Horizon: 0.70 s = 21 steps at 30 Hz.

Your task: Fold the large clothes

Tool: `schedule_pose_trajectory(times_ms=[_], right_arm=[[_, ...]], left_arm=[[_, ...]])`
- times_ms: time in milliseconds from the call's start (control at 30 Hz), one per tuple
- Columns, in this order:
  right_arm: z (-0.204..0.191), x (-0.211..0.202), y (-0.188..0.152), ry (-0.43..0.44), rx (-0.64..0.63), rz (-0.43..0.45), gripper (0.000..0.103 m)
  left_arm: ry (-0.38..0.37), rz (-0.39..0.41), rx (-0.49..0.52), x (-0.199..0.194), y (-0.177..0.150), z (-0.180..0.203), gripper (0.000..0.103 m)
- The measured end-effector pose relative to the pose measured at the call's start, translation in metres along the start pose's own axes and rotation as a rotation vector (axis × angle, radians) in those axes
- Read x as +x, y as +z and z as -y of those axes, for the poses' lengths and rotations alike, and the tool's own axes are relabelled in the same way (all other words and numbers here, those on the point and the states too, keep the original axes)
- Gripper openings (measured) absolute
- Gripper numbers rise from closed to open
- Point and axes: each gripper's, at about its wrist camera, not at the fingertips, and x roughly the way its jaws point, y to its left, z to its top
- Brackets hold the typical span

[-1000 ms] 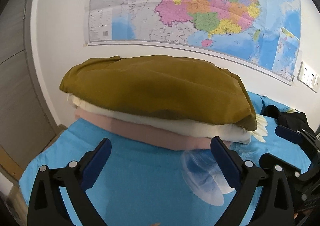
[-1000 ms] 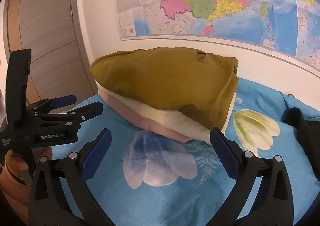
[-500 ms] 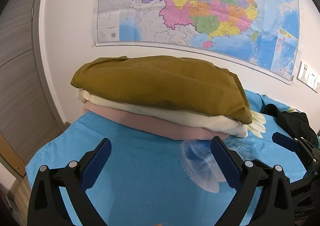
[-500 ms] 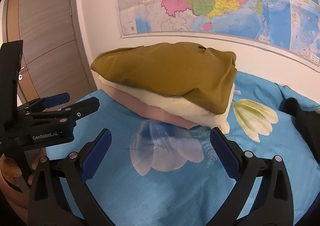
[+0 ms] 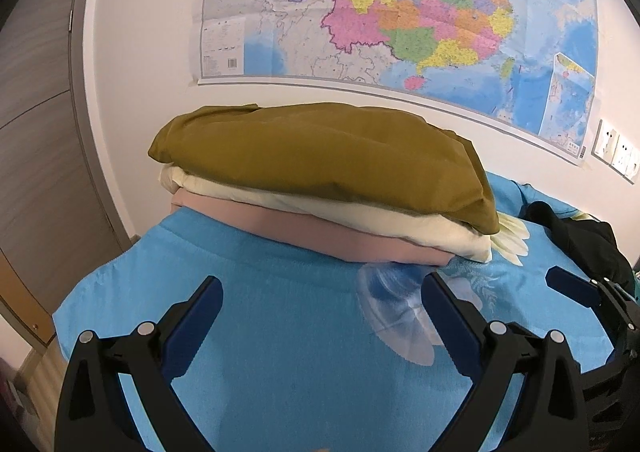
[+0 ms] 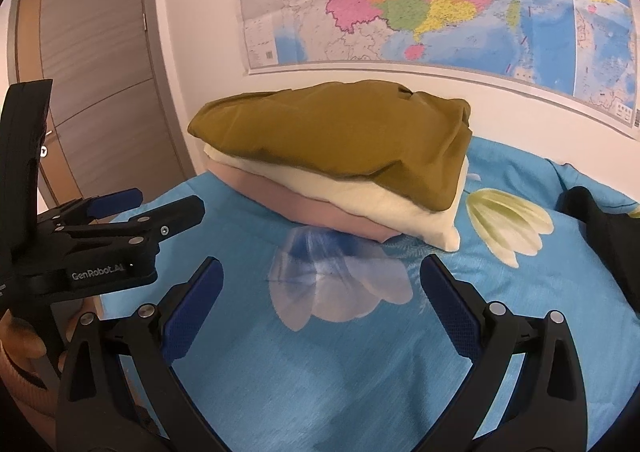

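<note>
Both your left gripper (image 5: 320, 316) and right gripper (image 6: 320, 296) hang wide apart and empty just short of the folded stack, and that black garment (image 6: 608, 228) bunched right of the stack looks soft and floppy, so pinch a hem edge.

Right claw (image 6: 320, 284) spread wide, empty, over blue bed (image 6: 360, 372). Ahead: stack (image 6: 340, 172) of olive, cream, pink folded clothes. Left claw (image 6: 120, 220) to its left, nothing between its fingers. Black garment (image 6: 608, 228) far right. Map (image 6: 400, 0) behind.

"GenRobot.AI" on left tongs (image 6: 138, 214)
</note>
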Motion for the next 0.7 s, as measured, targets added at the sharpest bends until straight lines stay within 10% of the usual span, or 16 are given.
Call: schedule_pose_trajectory(times_ms=[700], right_arm=[[-0.003, -0.009, -0.013, -0.008, 0.011, 0.003, 0.097]], left_arm=[[0.011, 0.012, 0.02, -0.005, -0.007, 0.006, 0.096]])
